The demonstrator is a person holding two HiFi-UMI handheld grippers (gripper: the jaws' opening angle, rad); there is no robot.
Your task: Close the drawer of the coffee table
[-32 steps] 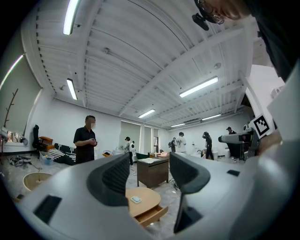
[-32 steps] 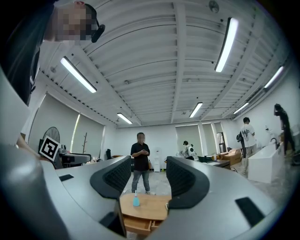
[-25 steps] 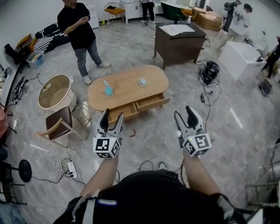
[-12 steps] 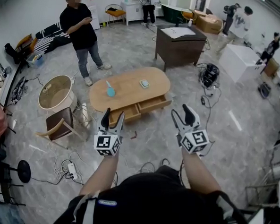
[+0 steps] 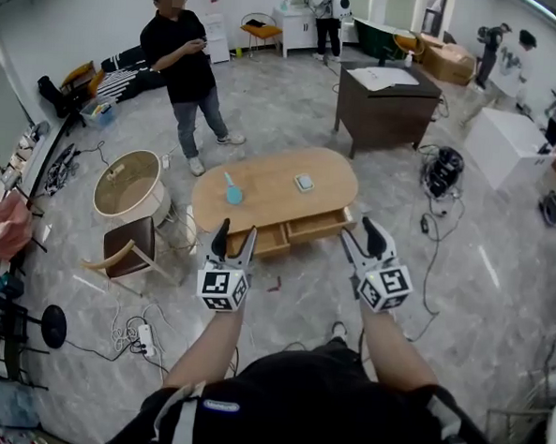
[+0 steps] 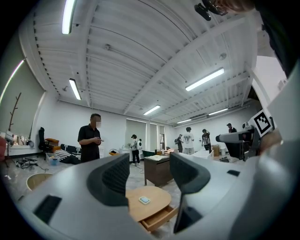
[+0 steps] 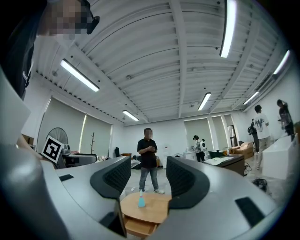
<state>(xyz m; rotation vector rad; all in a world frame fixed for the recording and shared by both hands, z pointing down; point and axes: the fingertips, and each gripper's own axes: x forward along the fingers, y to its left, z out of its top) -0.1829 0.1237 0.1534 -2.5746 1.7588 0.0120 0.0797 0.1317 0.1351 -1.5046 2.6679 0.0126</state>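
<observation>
The oval wooden coffee table [image 5: 265,199] stands in the middle of the room, ahead of me. Two drawers stick out of its near side, the left drawer [image 5: 267,240] and the right drawer [image 5: 321,226]. On top lie a blue item [image 5: 233,192] and a small square item [image 5: 305,182]. My left gripper [image 5: 237,233] and right gripper [image 5: 359,234] are both open, empty and held in the air short of the drawers. The left gripper view has the table [image 6: 154,205] and an open drawer [image 6: 160,218] between its fingers [image 6: 115,177]. The right gripper view shows the table [image 7: 152,209] with the blue item [image 7: 141,201].
A person in black [image 5: 189,70] stands beyond the table. A round basket table [image 5: 130,184] and a chair [image 5: 126,249] are at its left. A dark desk [image 5: 389,96] is behind right. Cables and a power strip [image 5: 144,335] lie on the floor. Other people stand at the back.
The table has come nearer in the head view and both grippers have moved forward towards the open drawers. Both stay open. The drawers have not moved.
</observation>
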